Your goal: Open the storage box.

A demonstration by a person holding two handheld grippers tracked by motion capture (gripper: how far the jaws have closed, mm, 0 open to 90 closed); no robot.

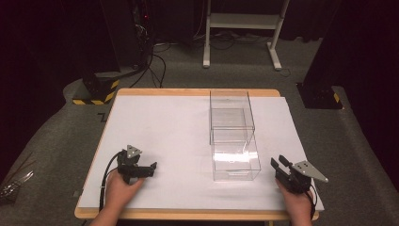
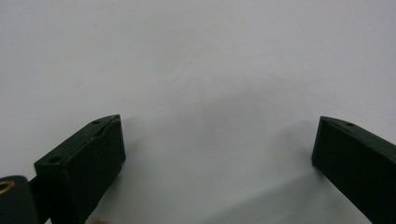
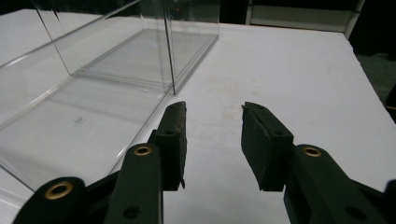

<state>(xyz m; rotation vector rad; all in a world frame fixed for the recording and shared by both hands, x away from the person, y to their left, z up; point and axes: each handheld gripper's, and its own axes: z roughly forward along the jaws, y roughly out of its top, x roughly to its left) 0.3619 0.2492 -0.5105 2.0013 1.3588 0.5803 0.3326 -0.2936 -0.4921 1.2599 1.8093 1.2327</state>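
Boxes (image 1: 231,123) line up lengthwise away from right gripper (image 1: 281,165).

Lab or test room, I judge: white-covered table (image 1: 155,122) on grey carpet (image 1: 56,136), dark surroundings, floor cables (image 1: 157,66), hazard-striped stand base (image 1: 96,92), white frame (image 1: 244,21).
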